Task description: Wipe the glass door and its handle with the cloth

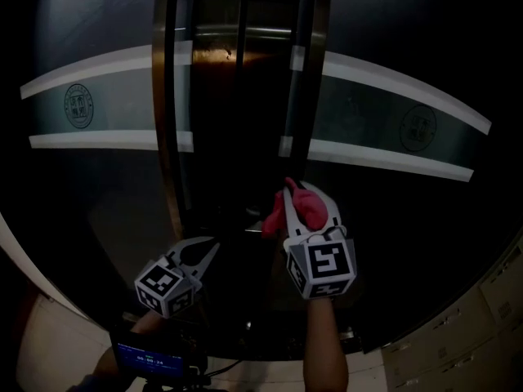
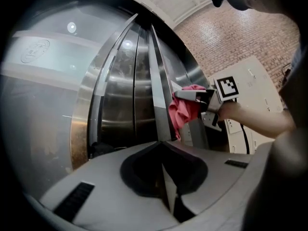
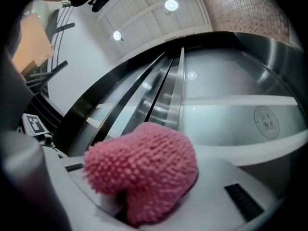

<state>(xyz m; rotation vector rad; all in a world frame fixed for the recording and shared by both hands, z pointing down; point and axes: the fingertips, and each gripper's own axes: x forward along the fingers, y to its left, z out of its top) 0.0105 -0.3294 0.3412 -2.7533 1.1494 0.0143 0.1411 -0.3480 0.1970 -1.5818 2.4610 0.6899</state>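
Presently logging a wipe under way. Found the right gripper clamped on the pink cloth, with a nubby wad bulging out past the jaws. Placed the cloth at the lower end of the right-hand handle on the glass door, touching it or just beside it; cannot settle contact from the head view. Checked the left gripper view: same reading, cloth hard up by the metal bar. Found the left gripper with jaws together and nothing between them, held low and to the left, well apart from the cloth and doing no work. Noted a frosted band across both panes and a second upright bar on the left leaf.

Judged the step in hand as the handle wipe, at its lower end. Cannot rate the glass for cleanliness in this dim light, so cannot say how much of the pane is done.

Next move, as a judgement:
- Press the wad firmly onto the bar.
- Draw it along the full length, keeping the grip tight.
- Then go over the pane itself.
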